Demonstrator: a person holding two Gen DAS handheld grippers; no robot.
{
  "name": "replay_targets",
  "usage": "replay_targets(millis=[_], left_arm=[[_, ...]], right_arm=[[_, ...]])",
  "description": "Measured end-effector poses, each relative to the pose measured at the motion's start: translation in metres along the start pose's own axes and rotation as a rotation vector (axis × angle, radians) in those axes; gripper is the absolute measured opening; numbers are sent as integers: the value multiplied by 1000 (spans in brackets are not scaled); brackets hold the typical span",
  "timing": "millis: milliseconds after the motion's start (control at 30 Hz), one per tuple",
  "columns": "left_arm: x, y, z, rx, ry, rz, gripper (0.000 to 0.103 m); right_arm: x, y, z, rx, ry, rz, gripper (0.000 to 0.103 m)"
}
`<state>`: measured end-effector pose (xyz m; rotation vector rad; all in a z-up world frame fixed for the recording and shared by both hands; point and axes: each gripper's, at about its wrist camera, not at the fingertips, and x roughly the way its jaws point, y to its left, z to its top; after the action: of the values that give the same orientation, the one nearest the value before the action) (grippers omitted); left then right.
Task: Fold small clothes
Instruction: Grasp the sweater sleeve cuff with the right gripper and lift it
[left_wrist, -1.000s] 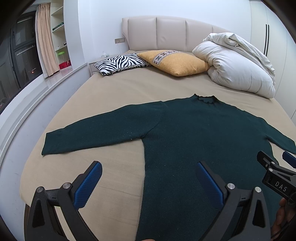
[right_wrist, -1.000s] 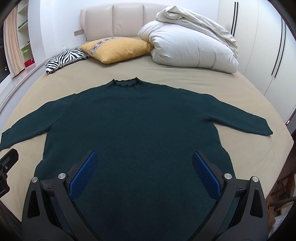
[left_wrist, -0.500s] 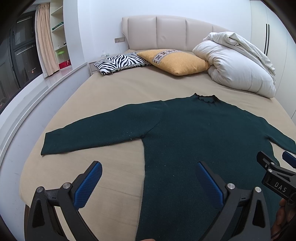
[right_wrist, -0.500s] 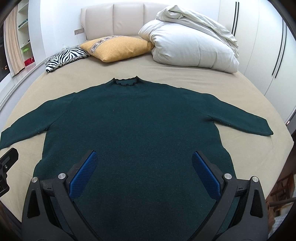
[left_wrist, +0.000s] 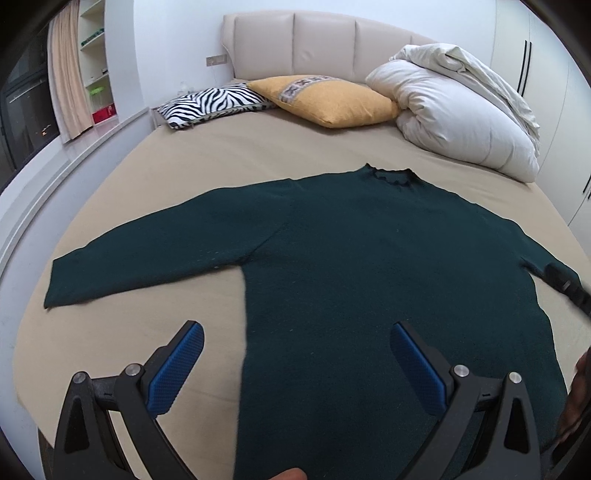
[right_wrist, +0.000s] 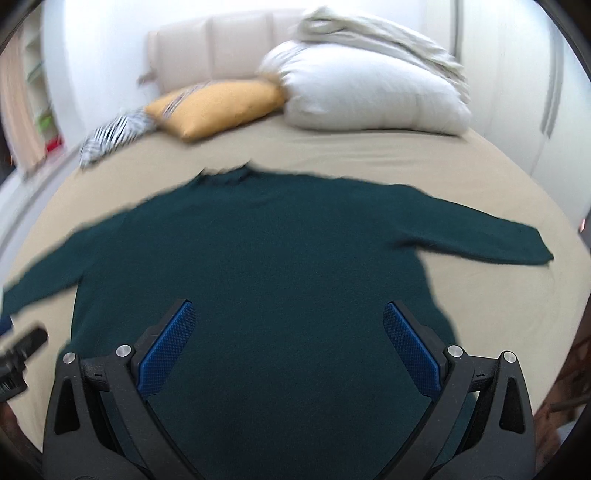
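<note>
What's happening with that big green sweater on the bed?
A person is about to fold the dark green sweater. It lies flat on the bed with both sleeves spread out, not folded yet. The left gripper and the right gripper are both over its bottom part, jaws wide open, holding nothing. The right camera's picture is blurry.

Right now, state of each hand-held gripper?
Left hand-held gripper: open, holding nothing, above the green sweater.
Right hand-held gripper: open, holding nothing, also over the sweater.
</note>
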<state>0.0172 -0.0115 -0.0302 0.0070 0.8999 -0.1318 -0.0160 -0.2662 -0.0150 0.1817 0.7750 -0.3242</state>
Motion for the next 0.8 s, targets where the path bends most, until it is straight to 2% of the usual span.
replay_targets(millis=[100, 200, 333, 400, 433, 533, 633, 667, 767, 800], left_arm=[[16, -5, 8, -23, 48, -65, 103], [33, -15, 18, -26, 67, -118, 103], [44, -38, 26, 49, -4, -89, 103], [53, -48, 31, 74, 22, -77, 103], [56, -51, 34, 75, 31, -66, 103], [62, -52, 43, 14, 34, -91, 103], [71, -58, 50, 7, 36, -122, 103], [75, -61, 51, 7, 45, -140, 103], [87, -62, 52, -25, 82, -203, 96], [91, -60, 51, -44, 98, -231, 88]], right_arm=[[9, -80, 21, 178, -22, 36, 103], [31, -195, 34, 421, -43, 86, 103], [64, -330, 24, 712, -43, 52, 95], [80, -387, 14, 825, -43, 29, 85], [89, -416, 7, 893, -41, 23, 84], [112, -470, -2, 1015, -63, 75, 73], [131, -500, 4, 1019, -94, 99, 64], [138, -506, 7, 1011, -104, 104, 57], [161, -526, 20, 998, -85, 107, 13], [167, -531, 25, 1001, -73, 102, 8]])
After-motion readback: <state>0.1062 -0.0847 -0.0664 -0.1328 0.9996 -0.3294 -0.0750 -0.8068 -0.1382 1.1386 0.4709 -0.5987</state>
